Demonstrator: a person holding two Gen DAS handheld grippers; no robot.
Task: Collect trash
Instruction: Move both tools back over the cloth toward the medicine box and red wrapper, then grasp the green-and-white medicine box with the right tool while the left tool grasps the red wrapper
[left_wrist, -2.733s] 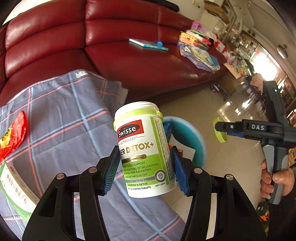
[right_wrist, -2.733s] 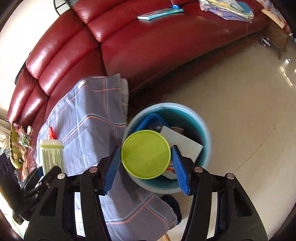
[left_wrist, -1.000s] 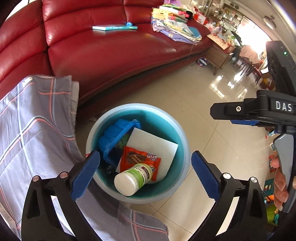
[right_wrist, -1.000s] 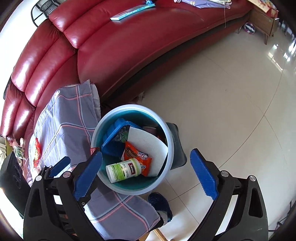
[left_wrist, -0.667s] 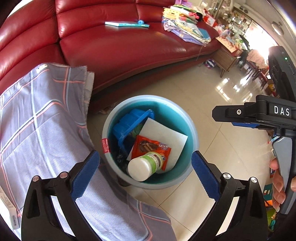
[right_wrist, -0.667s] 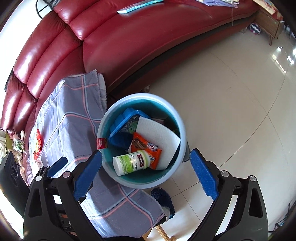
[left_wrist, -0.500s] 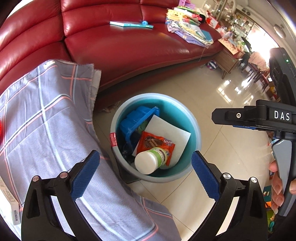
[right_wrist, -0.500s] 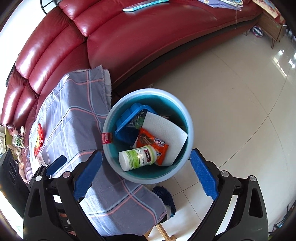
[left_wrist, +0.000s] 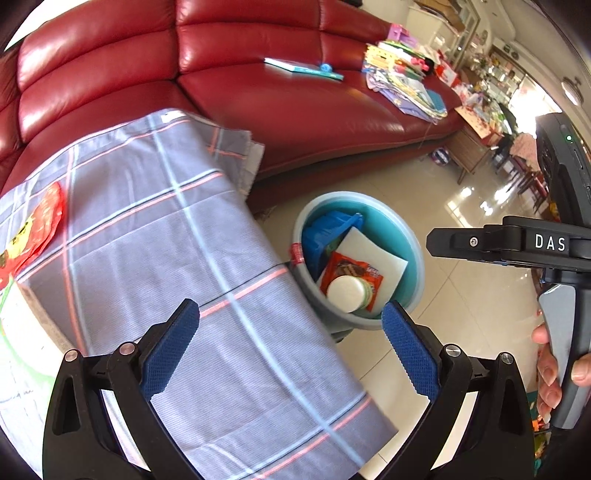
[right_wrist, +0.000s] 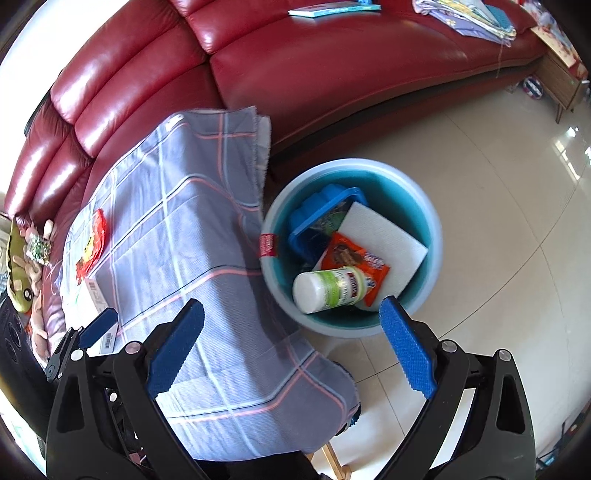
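Note:
A teal trash bucket stands on the floor beside the cloth-covered table. Inside lie the white-and-green supplement bottle, an orange snack wrapper, a white sheet and a blue plastic box. My left gripper is open and empty above the table's edge. My right gripper is open and empty too, above the table's corner and the bucket's near rim. On the table remain a red wrapper and a green-and-white carton.
The grey plaid cloth drapes over the table. A red leather sofa stands behind, with a book and a pile of papers on it. Glossy tiled floor lies right of the bucket. A hand holds the right gripper's handle.
Both grippers let go of the bottle and the green lid over the bucket and opened. Since then both have swung left, back toward the table; the bucket has slid right in both views.

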